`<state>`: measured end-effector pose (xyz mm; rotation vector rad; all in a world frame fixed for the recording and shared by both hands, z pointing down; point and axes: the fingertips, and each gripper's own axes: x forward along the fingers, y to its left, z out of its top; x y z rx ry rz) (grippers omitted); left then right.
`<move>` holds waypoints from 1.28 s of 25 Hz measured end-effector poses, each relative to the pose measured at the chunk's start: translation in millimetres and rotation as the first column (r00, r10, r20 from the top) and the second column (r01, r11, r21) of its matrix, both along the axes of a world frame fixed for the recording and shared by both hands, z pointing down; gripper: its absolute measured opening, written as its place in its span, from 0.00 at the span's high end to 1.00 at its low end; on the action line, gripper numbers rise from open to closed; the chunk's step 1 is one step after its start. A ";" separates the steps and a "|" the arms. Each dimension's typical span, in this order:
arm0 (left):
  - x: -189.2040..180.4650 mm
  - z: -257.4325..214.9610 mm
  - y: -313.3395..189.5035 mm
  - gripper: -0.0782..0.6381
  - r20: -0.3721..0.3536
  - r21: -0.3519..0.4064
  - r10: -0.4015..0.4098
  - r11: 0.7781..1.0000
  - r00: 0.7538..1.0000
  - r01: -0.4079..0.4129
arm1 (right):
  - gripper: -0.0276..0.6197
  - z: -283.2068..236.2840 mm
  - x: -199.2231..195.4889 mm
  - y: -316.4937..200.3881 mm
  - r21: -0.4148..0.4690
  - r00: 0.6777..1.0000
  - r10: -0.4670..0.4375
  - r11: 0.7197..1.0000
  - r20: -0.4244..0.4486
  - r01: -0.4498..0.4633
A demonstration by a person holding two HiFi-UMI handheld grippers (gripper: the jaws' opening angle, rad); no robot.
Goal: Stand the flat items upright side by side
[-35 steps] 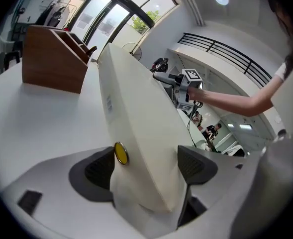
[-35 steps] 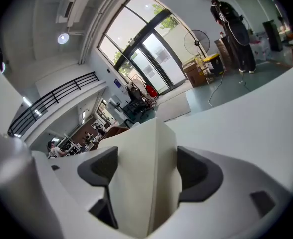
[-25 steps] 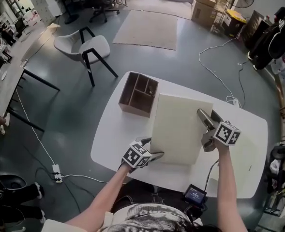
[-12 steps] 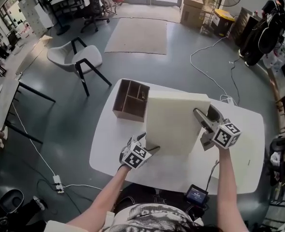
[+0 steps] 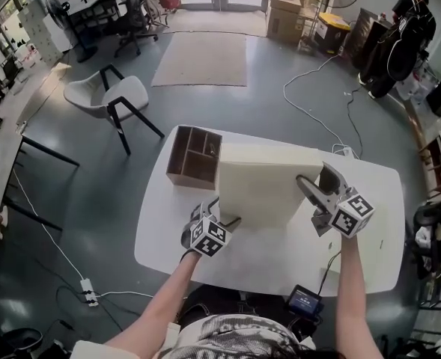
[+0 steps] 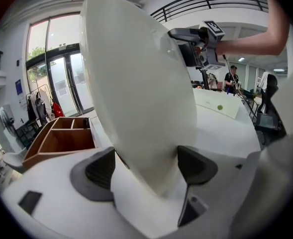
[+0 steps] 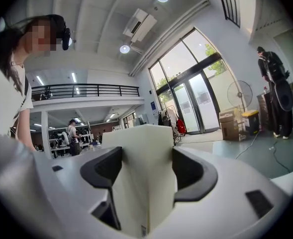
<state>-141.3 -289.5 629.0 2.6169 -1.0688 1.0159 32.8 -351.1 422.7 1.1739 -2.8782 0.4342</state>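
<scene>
**Raise the cream panel (image 5: 265,182) onto its edge**
Your left tongs (image 5: 221,214) pinch its lower corner. Your right tongs (image 5: 316,179), jaws just closing, clamp its right edge. It leans half-raised on the counter (image 5: 280,264), beside the wooden divider box (image 5: 194,155). Pivot on the bottom edge and lift evenly to avoid skidding.

Nothing readable here tbh. The tiny sticker (image 7: 144,231) on the cream flat board's (image 7: 141,168) edge is too small, and the white cube (image 5: 208,238) beside the board only shows black square patterns.
</scene>
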 end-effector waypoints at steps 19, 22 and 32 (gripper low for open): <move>0.0 6.6 -6.7 0.33 0.049 0.084 0.141 0.986 0.989 -0.145 | 0.42 22.7 4.0 61.8 -0.036 0.986 -0.089 0.996 -0.140 0.085; 0.4 7.3 -5.4 0.34 0.043 0.080 0.151 0.985 0.988 -0.154 | 0.37 40.7 1.3 65.2 -0.081 0.967 -0.140 0.989 -0.213 0.126; -5.0 7.5 -4.1 0.33 -0.013 0.046 0.120 0.992 0.993 -0.119 | 0.45 54.0 -5.7 74.7 -0.102 0.963 -0.112 0.991 -0.247 0.090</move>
